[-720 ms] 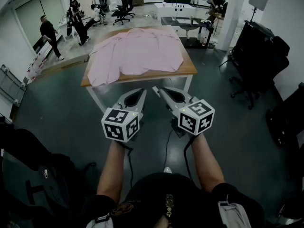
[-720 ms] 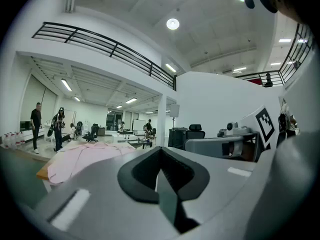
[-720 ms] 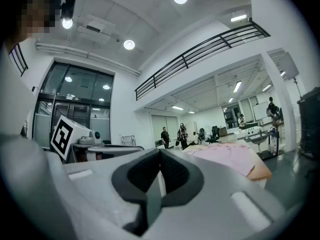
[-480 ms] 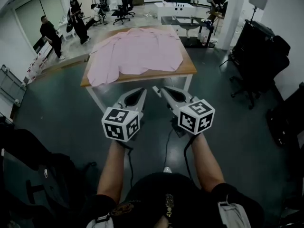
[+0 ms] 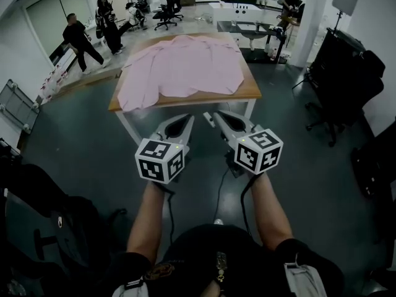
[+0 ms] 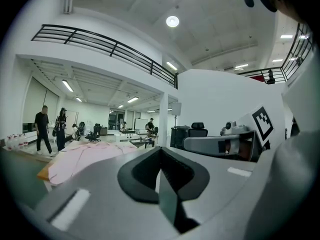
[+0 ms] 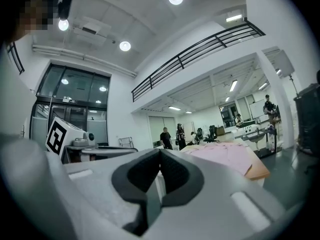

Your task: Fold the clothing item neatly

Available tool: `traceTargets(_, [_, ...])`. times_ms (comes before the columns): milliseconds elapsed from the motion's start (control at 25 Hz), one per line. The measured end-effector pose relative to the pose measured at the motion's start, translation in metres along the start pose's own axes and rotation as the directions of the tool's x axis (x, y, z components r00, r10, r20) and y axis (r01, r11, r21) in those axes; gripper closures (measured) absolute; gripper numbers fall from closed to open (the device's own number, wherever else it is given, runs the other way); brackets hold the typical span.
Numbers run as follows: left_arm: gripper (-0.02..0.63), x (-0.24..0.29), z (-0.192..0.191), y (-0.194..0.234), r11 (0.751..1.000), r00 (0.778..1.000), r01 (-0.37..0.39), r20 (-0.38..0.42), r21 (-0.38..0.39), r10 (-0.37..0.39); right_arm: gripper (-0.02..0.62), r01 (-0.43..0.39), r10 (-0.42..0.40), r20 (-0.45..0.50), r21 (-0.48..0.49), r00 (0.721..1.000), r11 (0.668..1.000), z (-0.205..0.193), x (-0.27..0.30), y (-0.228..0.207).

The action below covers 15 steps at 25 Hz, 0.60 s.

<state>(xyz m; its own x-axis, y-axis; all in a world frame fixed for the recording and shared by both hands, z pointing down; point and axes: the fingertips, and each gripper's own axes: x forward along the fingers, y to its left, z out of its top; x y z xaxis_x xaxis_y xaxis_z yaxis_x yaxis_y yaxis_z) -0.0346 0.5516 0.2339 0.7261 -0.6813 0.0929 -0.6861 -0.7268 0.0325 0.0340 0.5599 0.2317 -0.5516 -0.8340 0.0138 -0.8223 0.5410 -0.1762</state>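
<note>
Head view showed the left gripper [image 5: 188, 118] and right gripper [image 5: 208, 115] closed and empty near the body, seemingly because the pink shirt [image 5: 179, 67], spread on the far table [image 5: 248, 90], was not yet within reach.

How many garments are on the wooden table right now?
1: a pink fabric shirt, spread out and covering most of the wooden table. Anything lying beneath it would be hidden.

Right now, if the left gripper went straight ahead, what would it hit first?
Probably the wooden table, at its near edge, or the pink shirt lying on it. The left gripper points level that way; its height against the tabletop is hard to judge.
</note>
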Motion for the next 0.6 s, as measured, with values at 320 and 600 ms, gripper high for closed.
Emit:
traceTargets(320, [0.598, 0.021, -0.001, -0.003, 1.000, 0.999, -0.031, -0.015, 0.005, 0.031, 0.592, -0.028, 0.028, -0.008, 0.004, 1.000, 1.000, 0.000, -0.002, -0.026])
traceTargets(600, [0.598, 0.042, -0.015, 0.002, 0.996, 0.995, -0.077, -0.068, 0.034, 0.079, 0.592, -0.065, 0.065, -0.047, 0.007, 0.997, 0.998, -0.015, -0.003, -0.056])
